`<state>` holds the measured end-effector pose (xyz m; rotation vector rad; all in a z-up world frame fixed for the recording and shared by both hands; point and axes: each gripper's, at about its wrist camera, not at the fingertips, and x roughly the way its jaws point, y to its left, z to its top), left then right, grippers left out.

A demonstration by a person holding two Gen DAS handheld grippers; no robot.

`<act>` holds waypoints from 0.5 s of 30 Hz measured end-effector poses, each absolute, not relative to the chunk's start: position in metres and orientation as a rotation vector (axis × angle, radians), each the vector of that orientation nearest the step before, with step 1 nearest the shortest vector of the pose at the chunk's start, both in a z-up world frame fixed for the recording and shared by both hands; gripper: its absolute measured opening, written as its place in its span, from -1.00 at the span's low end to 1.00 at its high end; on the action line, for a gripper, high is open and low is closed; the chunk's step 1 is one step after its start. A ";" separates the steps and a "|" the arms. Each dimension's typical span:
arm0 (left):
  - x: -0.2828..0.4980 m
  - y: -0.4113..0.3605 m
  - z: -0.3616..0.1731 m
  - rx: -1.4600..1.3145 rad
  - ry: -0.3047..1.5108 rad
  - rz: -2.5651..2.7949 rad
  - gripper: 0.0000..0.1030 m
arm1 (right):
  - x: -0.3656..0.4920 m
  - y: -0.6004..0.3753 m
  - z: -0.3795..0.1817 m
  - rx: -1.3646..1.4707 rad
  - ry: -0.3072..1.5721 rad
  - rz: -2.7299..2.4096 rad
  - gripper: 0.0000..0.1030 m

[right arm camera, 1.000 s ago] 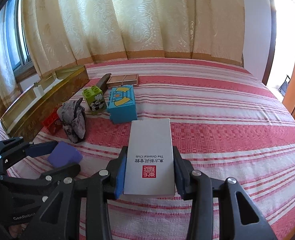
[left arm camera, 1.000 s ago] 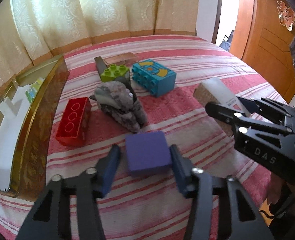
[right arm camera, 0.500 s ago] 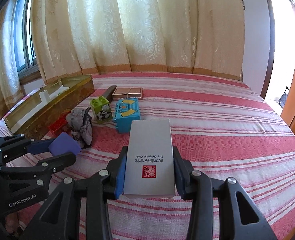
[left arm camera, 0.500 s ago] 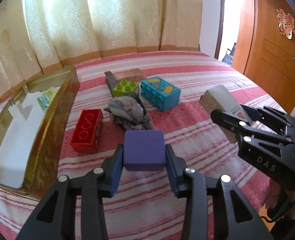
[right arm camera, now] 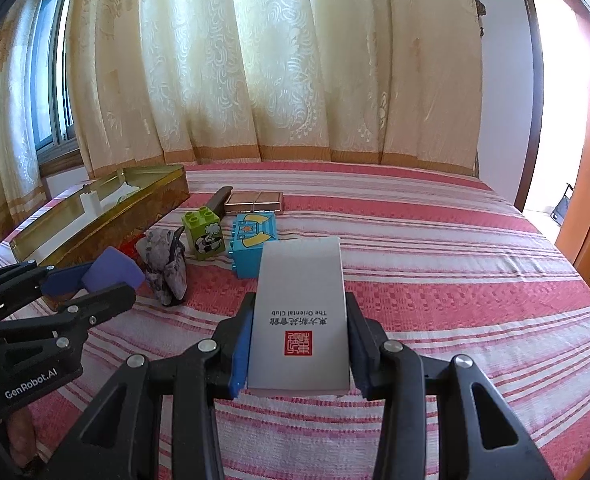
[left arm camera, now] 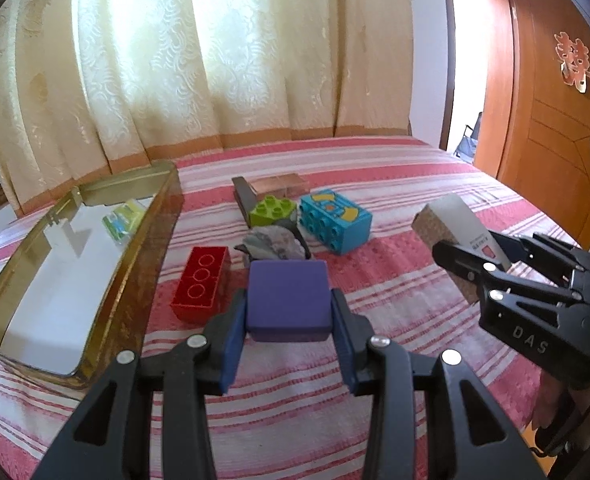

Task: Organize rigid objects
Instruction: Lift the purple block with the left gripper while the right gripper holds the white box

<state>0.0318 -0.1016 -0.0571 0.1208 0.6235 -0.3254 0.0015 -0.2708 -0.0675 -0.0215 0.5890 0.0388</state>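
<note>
While a second before its pads stood apart beside the purple block [left arm camera: 289, 300], the left tool [left arm camera: 289, 338] now pinched it, lifted above the striped bed [left arm camera: 395, 412]. Open bed lay at 3 o'clock; the gold tin [left arm camera: 151, 248] edged 9 o'clock. The right tool [right arm camera: 299, 354], angled downward, clamped the white box [right arm camera: 301, 312].

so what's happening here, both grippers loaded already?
Yes. A person works two handheld grippers over a bed with a red striped cover. The left gripper is clamped on a purple block, held off the cover. The right gripper grips a white "The Oriental Club" box. The gold tin at the left sits open; red, green and blue bricks lie loose beside it.
</note>
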 end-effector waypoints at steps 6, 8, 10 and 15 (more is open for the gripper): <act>0.027 -0.101 -0.055 0.122 0.598 -0.319 -0.24 | 0.000 -0.272 -0.066 -0.022 0.580 0.034 -0.16; 0.025 -0.101 -0.054 0.124 0.585 -0.314 -0.24 | -0.001 -0.271 -0.066 -0.024 0.574 0.031 -0.16; 0.023 -0.101 -0.053 0.128 0.569 -0.310 -0.24 | -0.003 -0.271 -0.065 -0.027 0.562 0.028 -0.16; 0.018 -0.103 -0.052 0.147 0.542 -0.304 -0.24 | -0.005 -0.271 -0.063 -0.031 0.543 0.024 -0.16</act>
